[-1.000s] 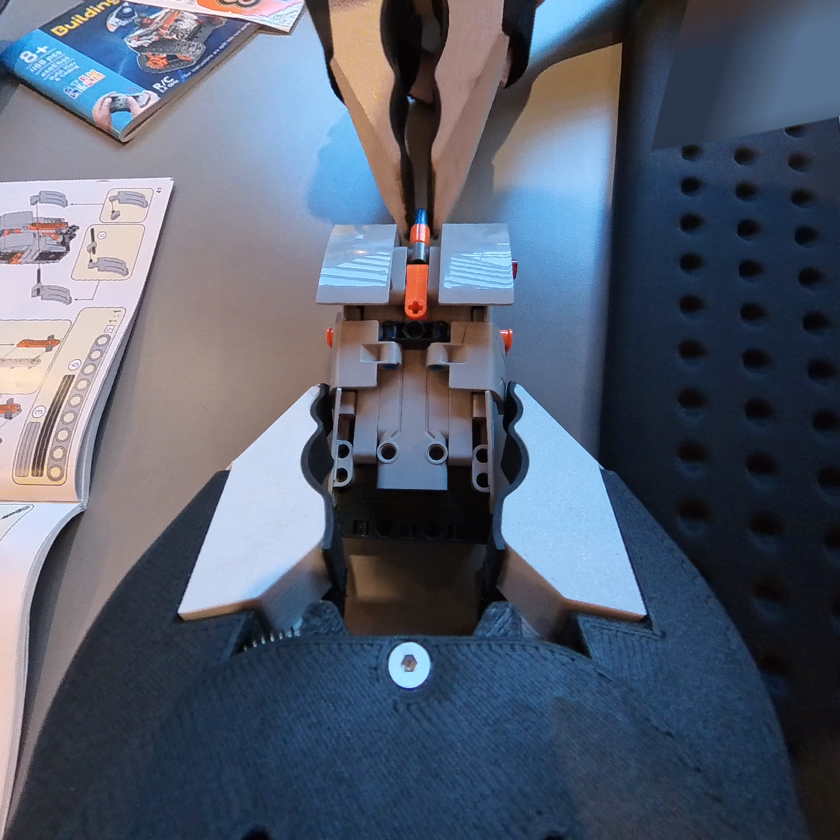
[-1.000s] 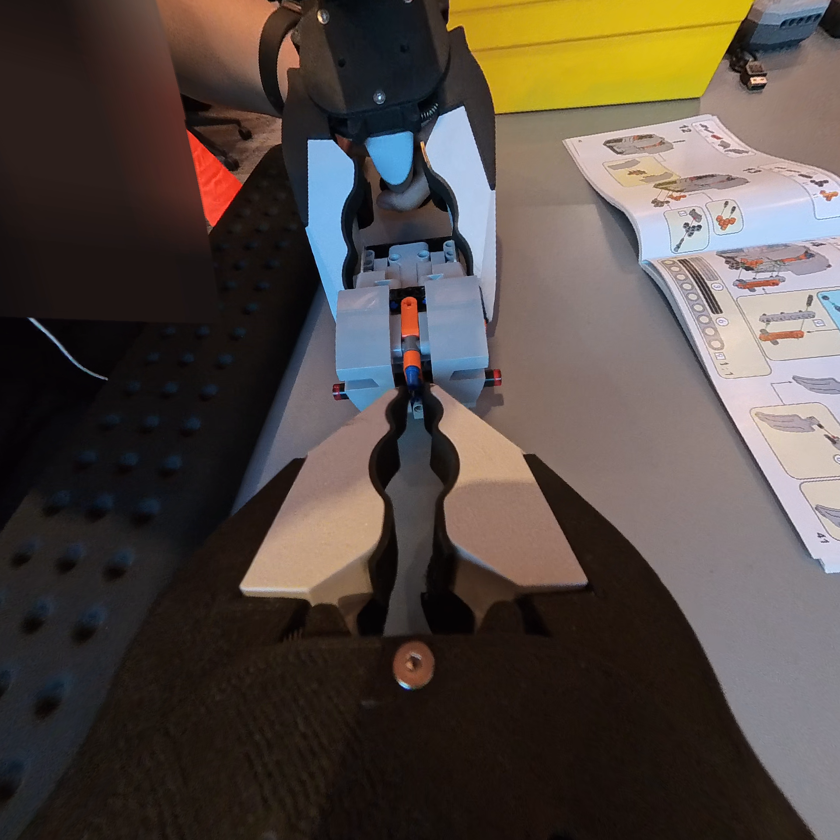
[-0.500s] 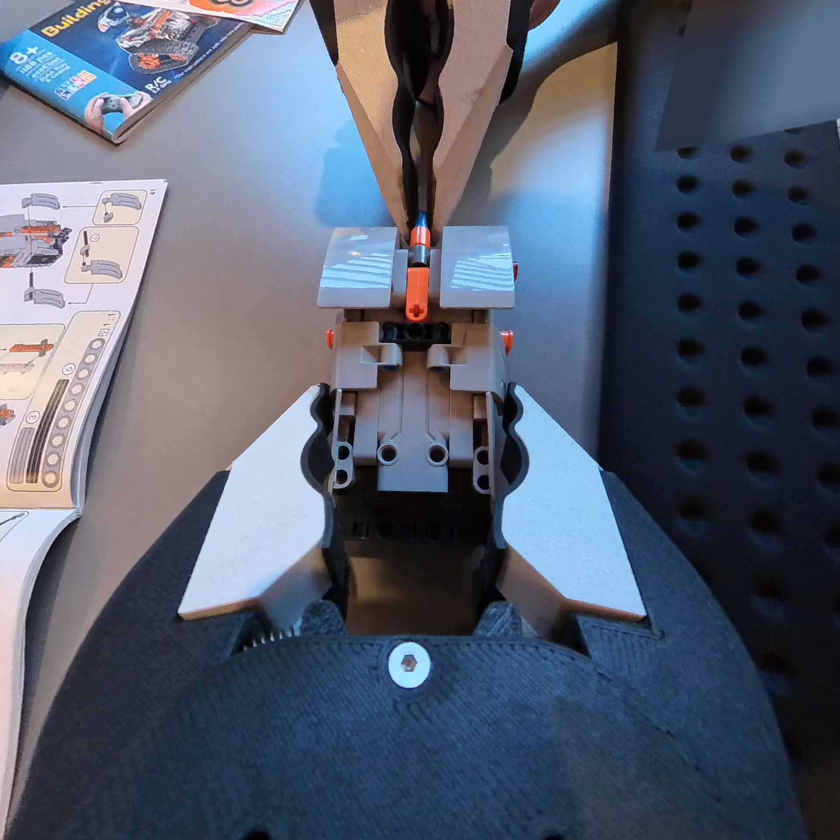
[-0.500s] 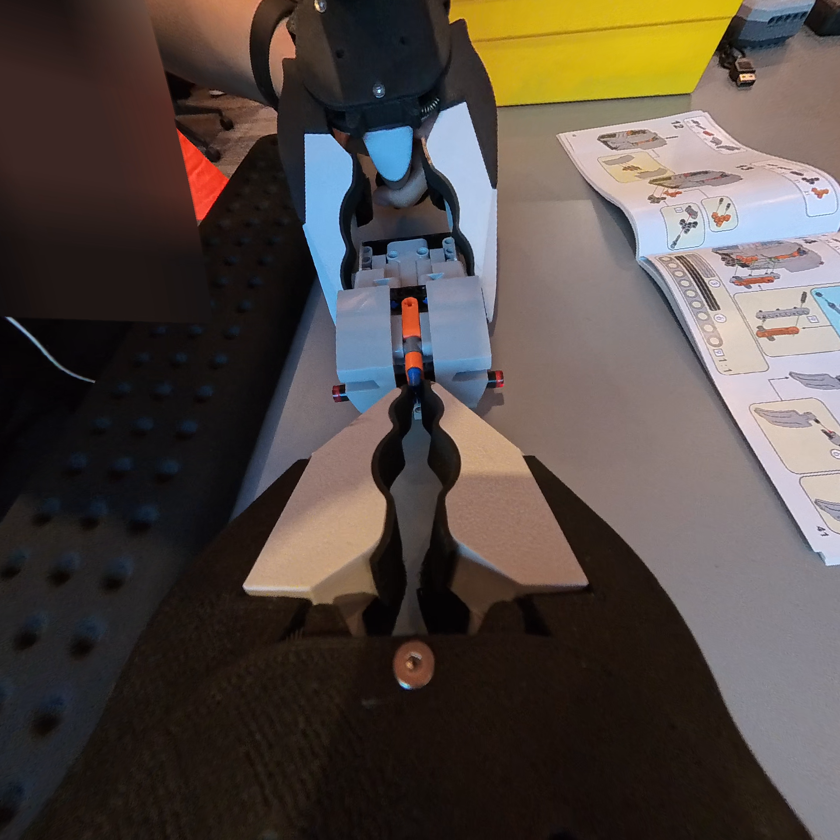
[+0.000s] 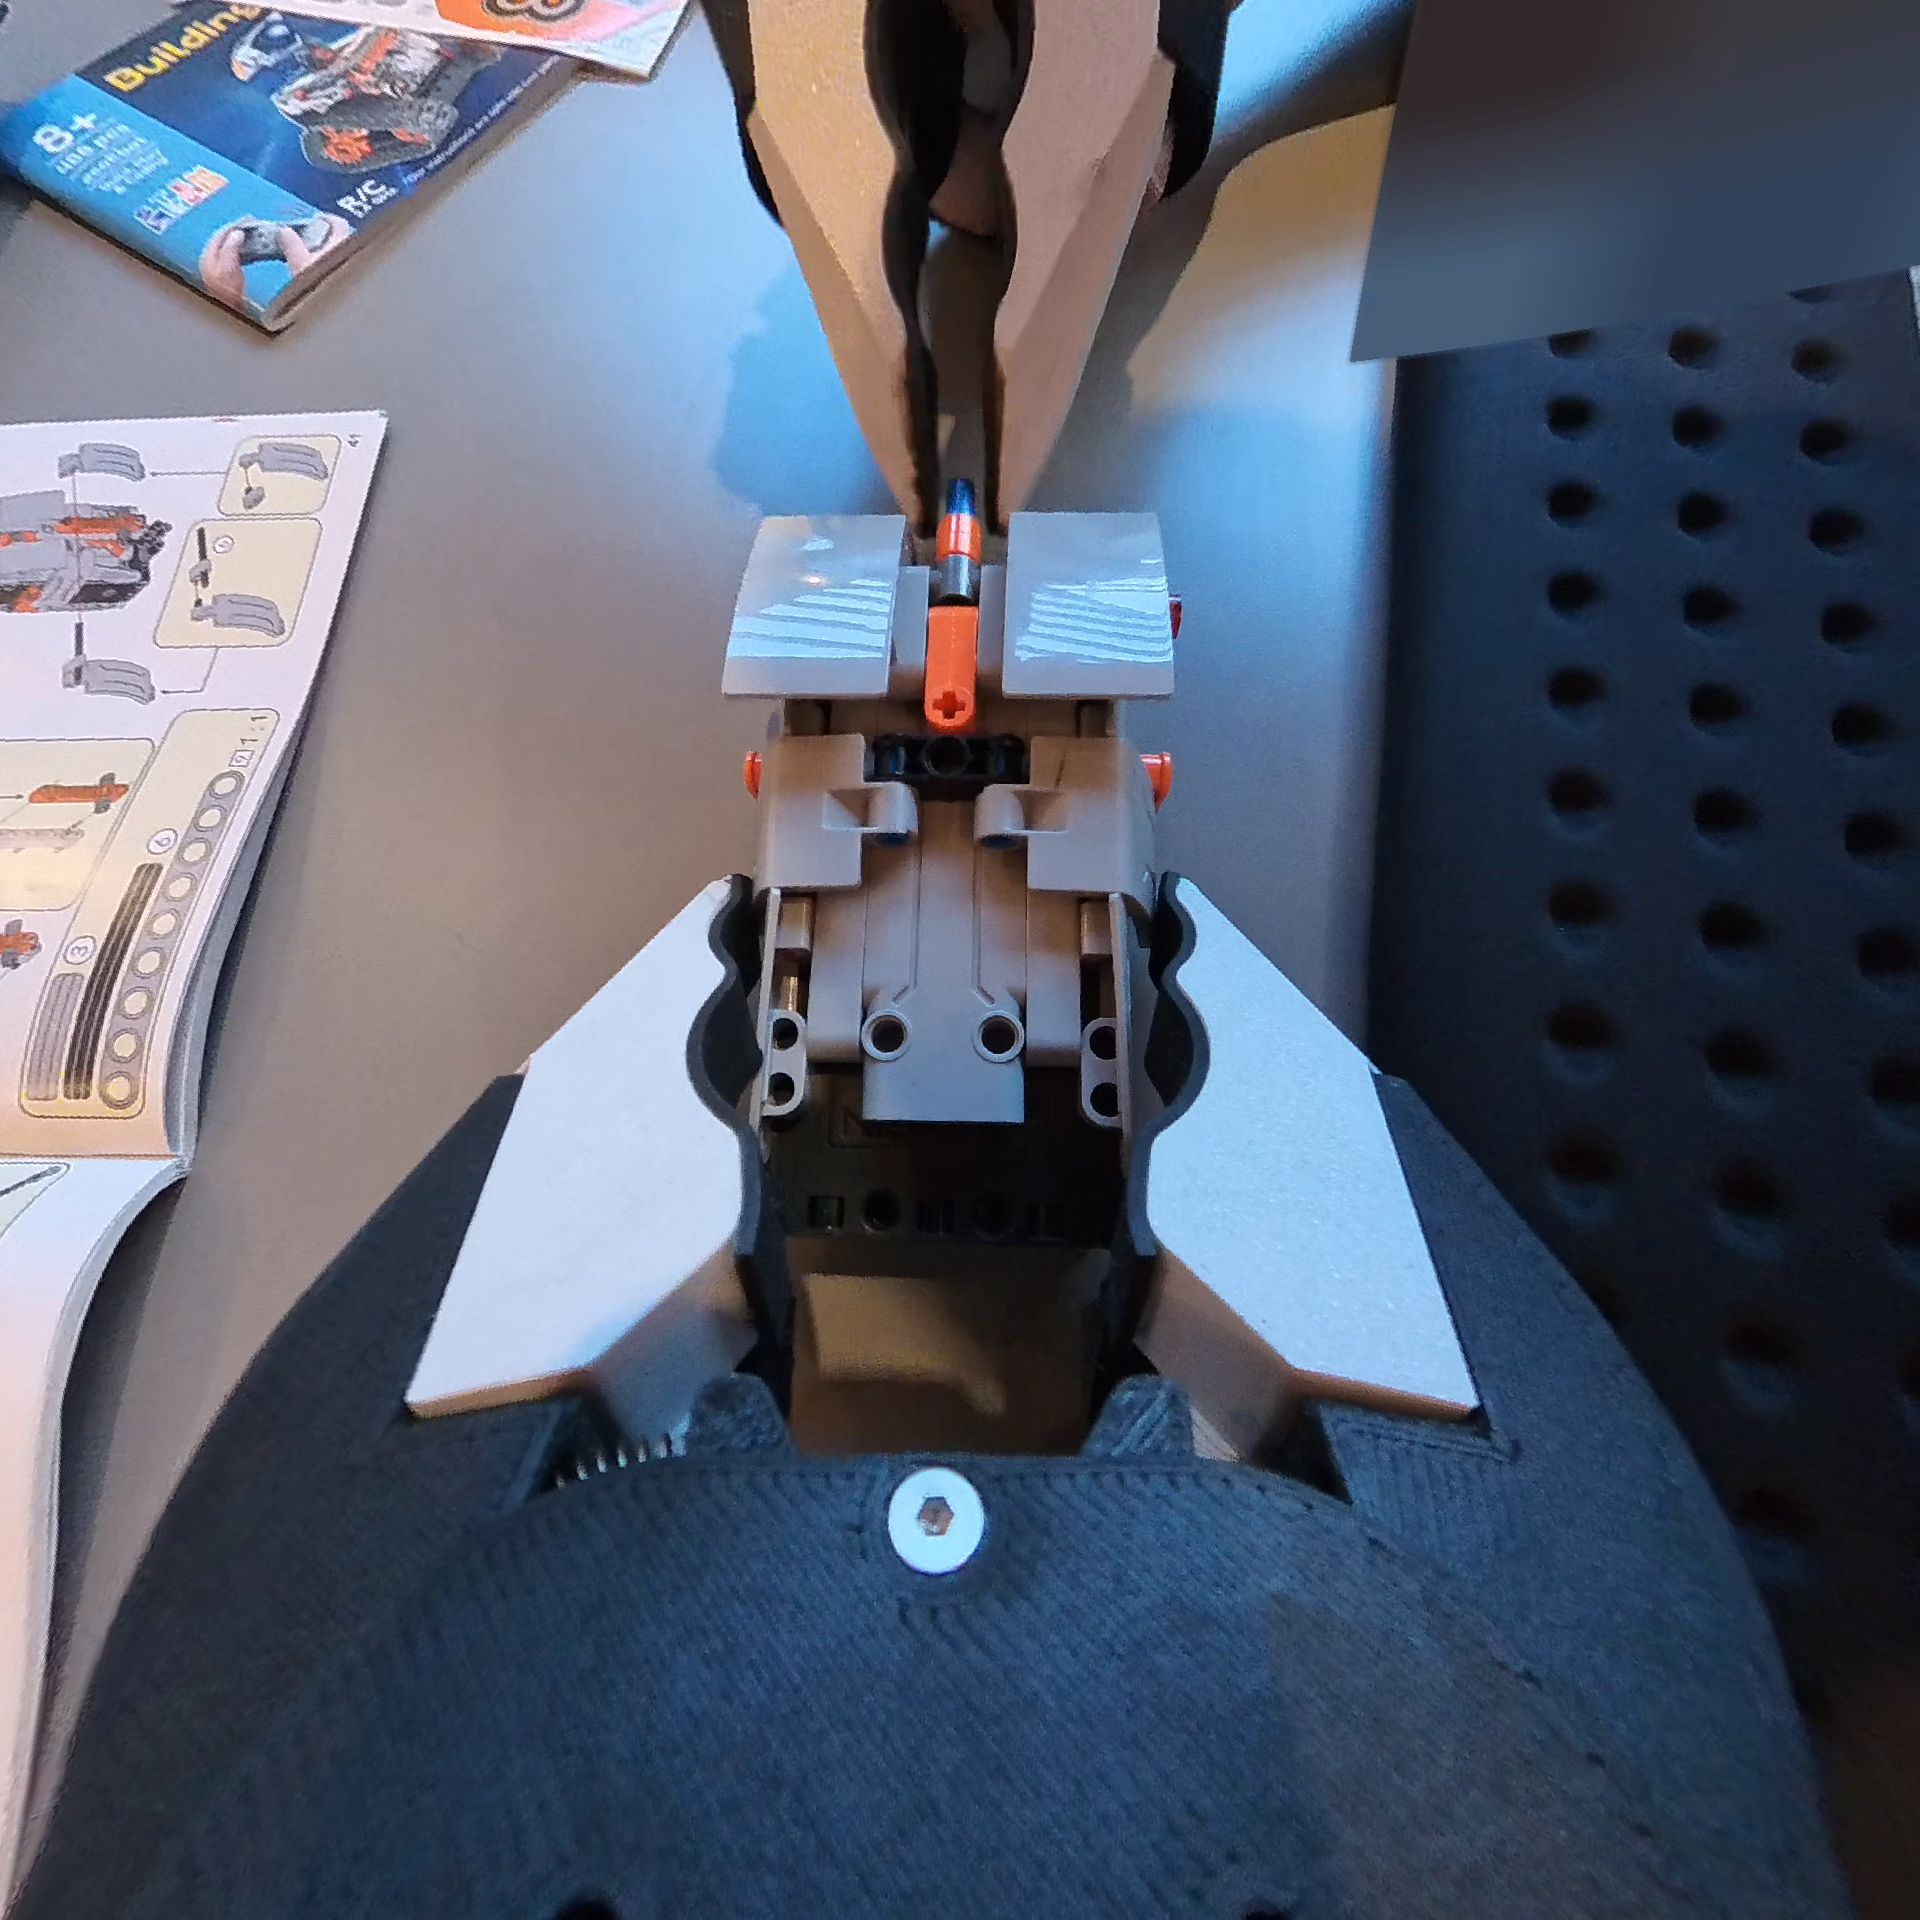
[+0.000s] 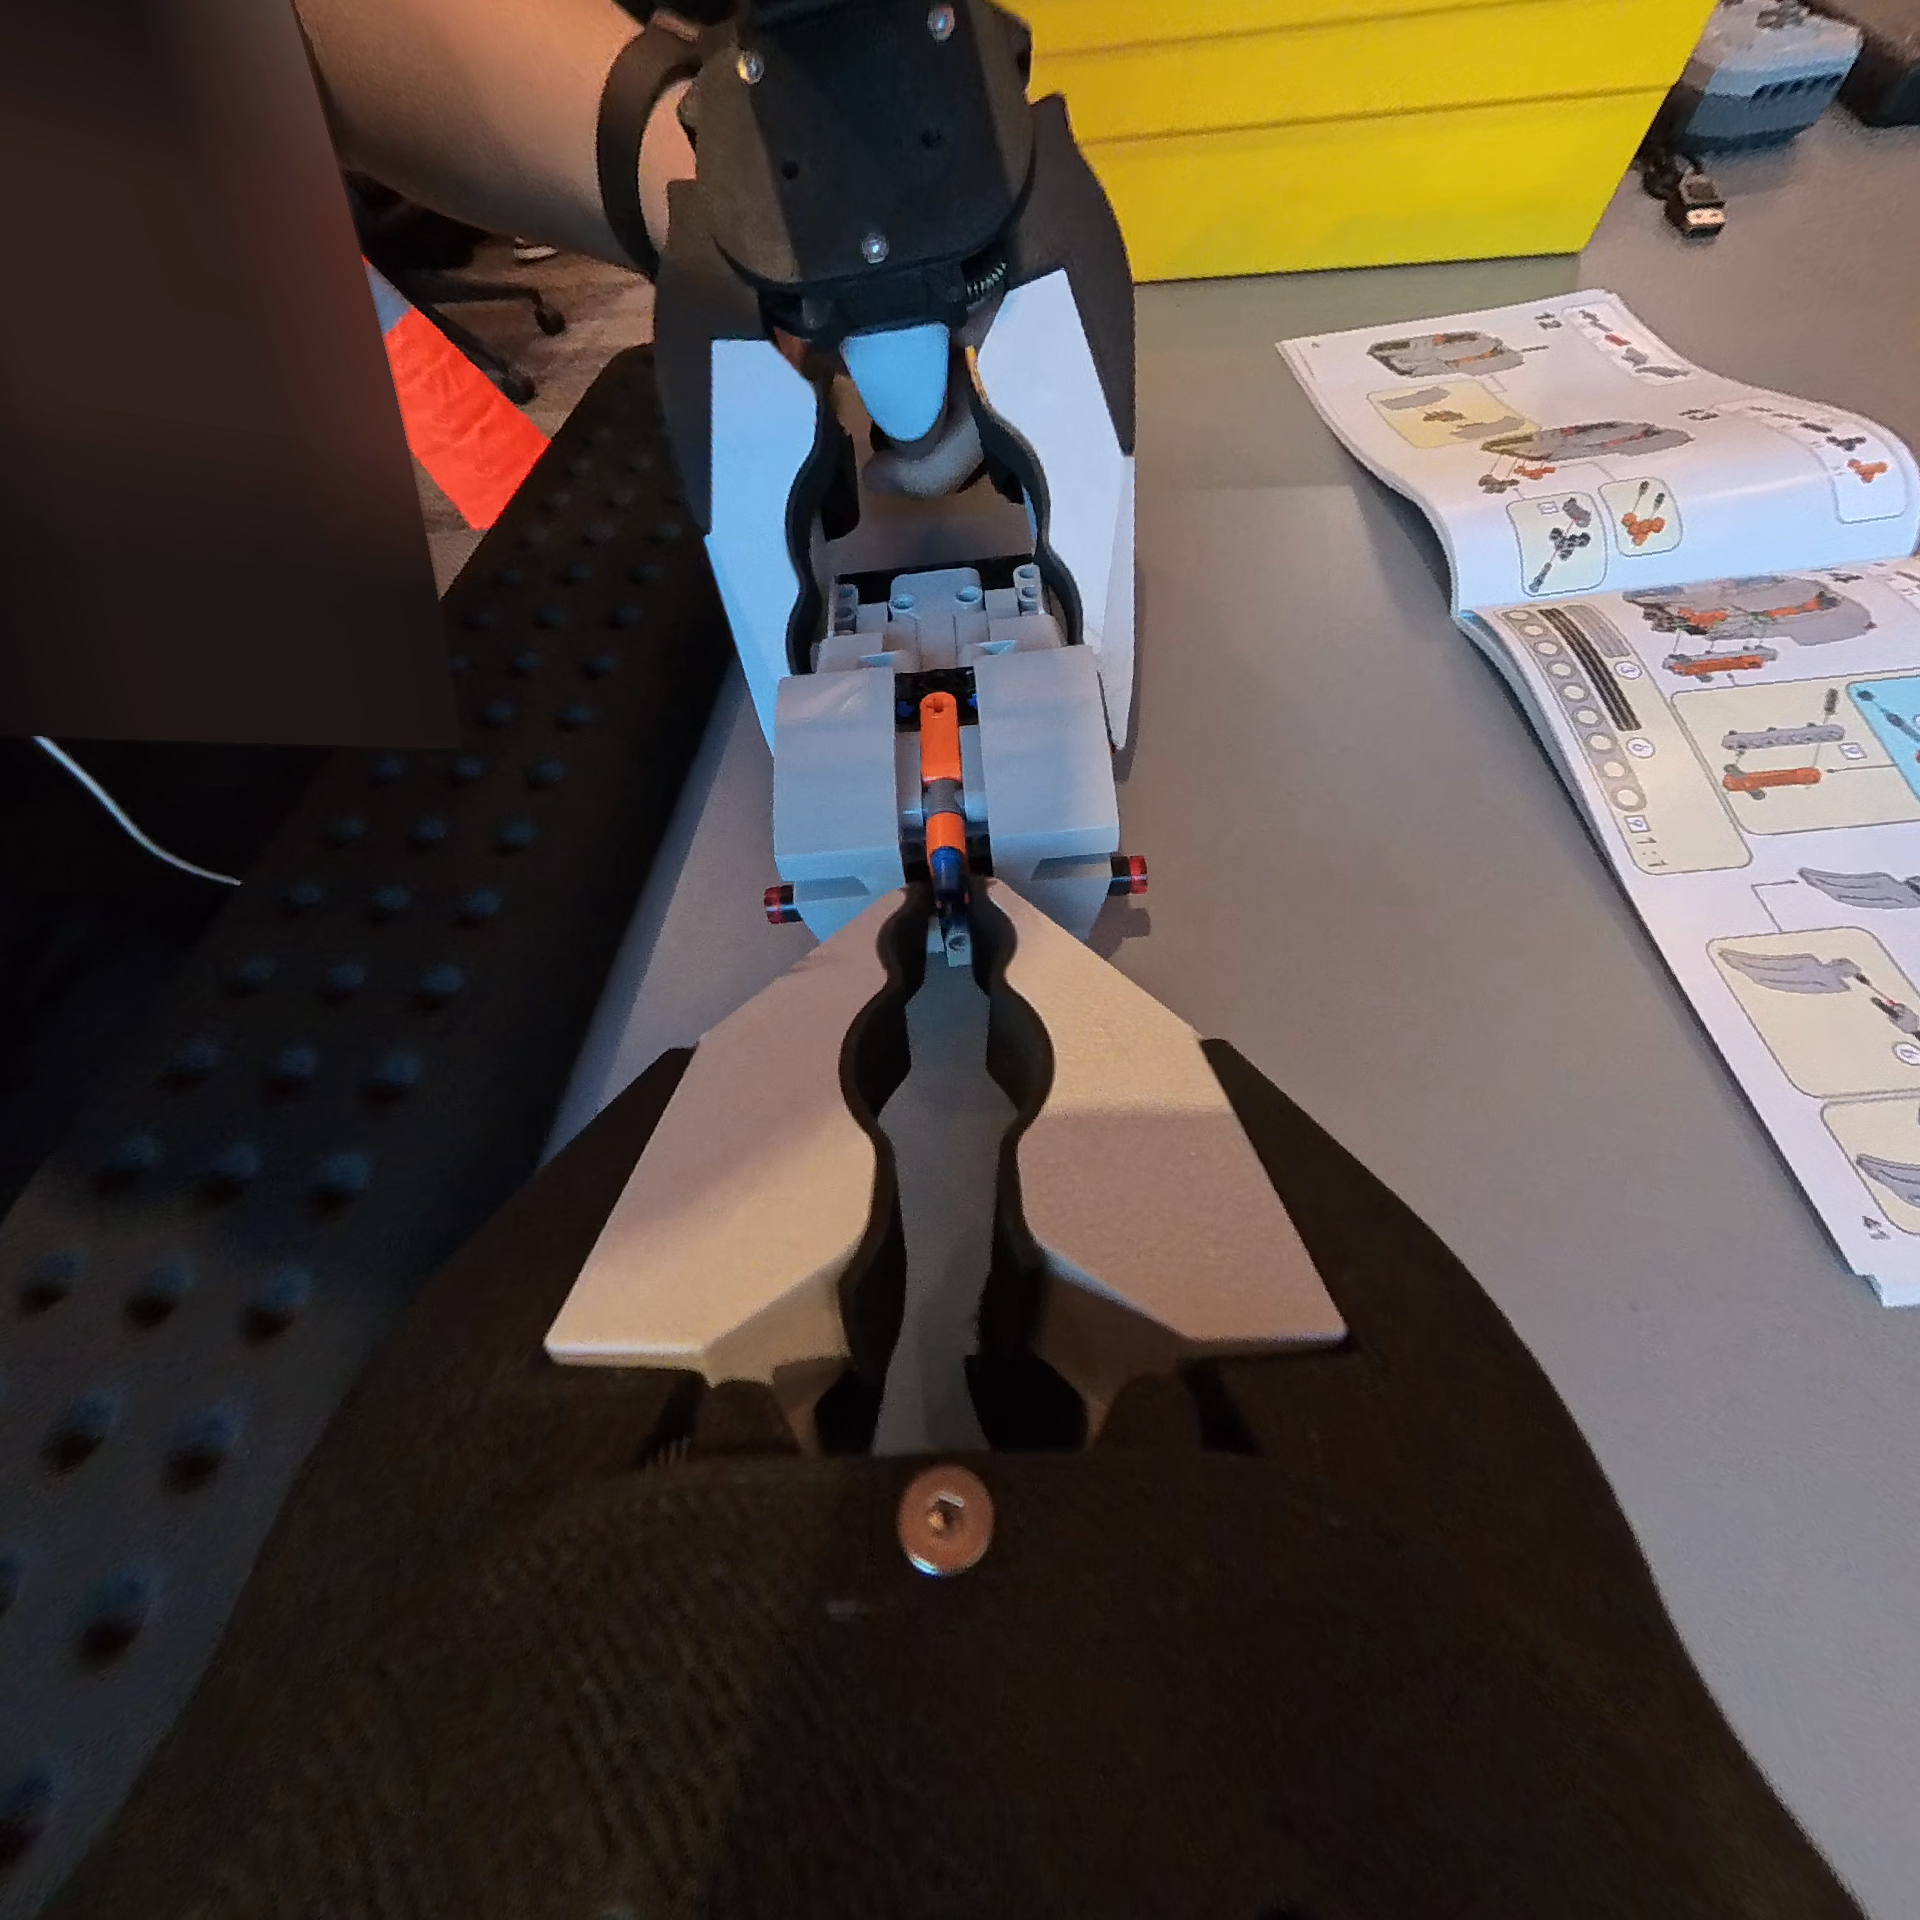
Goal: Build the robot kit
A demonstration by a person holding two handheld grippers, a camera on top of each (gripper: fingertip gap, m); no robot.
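Note:
A grey brick-built model with orange pins rests on the grey table. My left gripper is shut on its near end, with a finger on each side. An orange and grey axle runs along the top middle and ends in a blue tip. My right gripper faces the left one and is shut on the small grey and blue piece at that axle's end. It shows in the left wrist view too. The model and the left gripper also show in the right wrist view.
An open instruction booklet lies beside the model, and a blue booklet lies farther off. A black perforated surface borders the table. A yellow box, a grey device, a cable plug and a person's forearm stand behind. The left gripper's tips are roughly 6 centimeters from the right gripper's.
The right gripper has shifted slightly, and more of the blue tip shows between its fingers. The left gripper has tilted up a little. Both grips are unchanged.

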